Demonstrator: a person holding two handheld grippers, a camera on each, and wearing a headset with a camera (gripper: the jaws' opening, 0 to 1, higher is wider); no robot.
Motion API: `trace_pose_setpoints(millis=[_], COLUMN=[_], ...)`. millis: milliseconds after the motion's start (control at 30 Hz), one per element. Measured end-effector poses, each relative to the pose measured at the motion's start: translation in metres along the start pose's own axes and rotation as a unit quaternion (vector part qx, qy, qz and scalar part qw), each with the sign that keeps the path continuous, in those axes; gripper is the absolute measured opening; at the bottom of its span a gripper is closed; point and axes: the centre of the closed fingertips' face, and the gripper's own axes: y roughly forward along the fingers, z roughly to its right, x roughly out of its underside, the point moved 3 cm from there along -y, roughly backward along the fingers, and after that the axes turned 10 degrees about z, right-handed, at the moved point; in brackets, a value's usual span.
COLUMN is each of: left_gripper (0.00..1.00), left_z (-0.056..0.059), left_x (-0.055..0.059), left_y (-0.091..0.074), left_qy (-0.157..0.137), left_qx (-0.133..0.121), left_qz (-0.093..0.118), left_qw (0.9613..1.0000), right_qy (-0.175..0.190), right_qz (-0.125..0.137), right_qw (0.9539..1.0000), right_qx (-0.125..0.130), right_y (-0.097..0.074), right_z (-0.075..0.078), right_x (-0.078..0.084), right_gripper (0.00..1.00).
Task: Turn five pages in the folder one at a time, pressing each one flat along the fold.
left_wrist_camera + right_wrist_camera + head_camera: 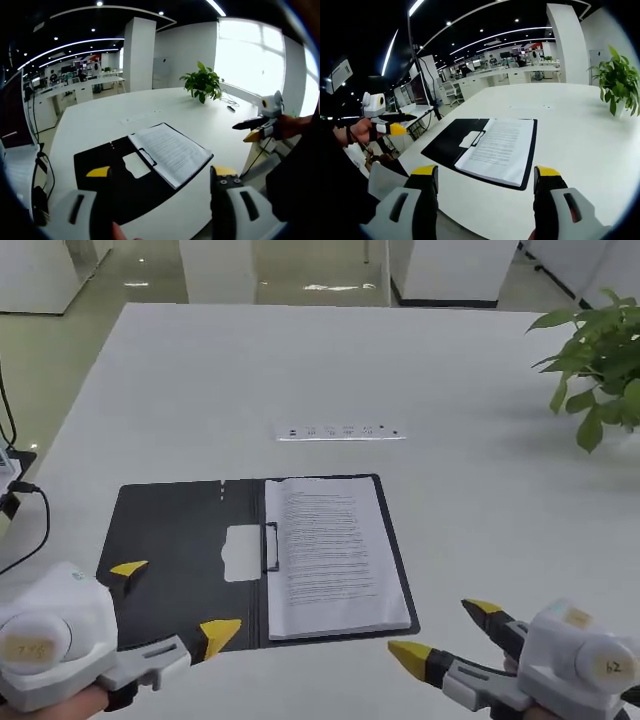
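In the head view, the folder [170, 530] is seen lying open and flat on the white desk [480, 490], with its near edge close to the desk's near edge. The stack of pages [335, 555] is carried on its right half, held by a clip [270, 547] along the fold, and the left half is bare black cover. Wide bare surface is left to the right of the folder and beyond it, up to a socket strip [340, 432]; a plant [600, 360] stands at the far right, well apart, and a cable [42, 515] hangs off the left edge. The left tool [175, 600] is held over the folder's near left corner, its jaws spread wide with nothing between them; whether the cover is touched cannot be told. The right tool [447, 630] is held low, just beside the near right corner of the folder, jaws parted wide and pointing left toward the pages. In the left gripper view, the folder is framed between the two widely spread jaws, and the right tool is seen at the far right past the desk's edge, gripped in a hand. In the right gripper view, the pages lie ahead between the wide jaws, near the desk's edge, and the left tool is seen at the left, raised and level.
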Motion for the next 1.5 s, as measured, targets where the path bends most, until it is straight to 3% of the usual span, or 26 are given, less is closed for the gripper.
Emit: trace_pose_setpoints(millis=[467,767,967,1500], left_gripper=[0.78,0.77,0.76,0.74], left_z=[0.010,0.038,0.046,0.090], left_x=[-0.005,-0.013,-0.010,-0.003], left_y=[0.041,0.076,0.092,0.150], left_qy=[0.010,0.046,0.053,0.068], left_qx=[0.042,0.102,0.119,0.169], left_qz=[-0.002,-0.010,-0.018,-0.040], left_qw=[0.9990,0.9937,0.9913,0.9825], right_qy=[-0.002,0.007,0.010,0.019], right_qz=[0.002,0.000,-0.002,-0.006], right_qw=[1.0000,0.9999,0.9999,0.9998], right_qx=[0.005,0.012,0.012,0.005], right_y=[0.001,-0.004,-0.006,-0.014], right_z=[0.006,0.016,0.022,0.029], right_x=[-0.009,-0.007,-0.005,0.000], right_gripper=[0.78,0.78,0.78,0.78])
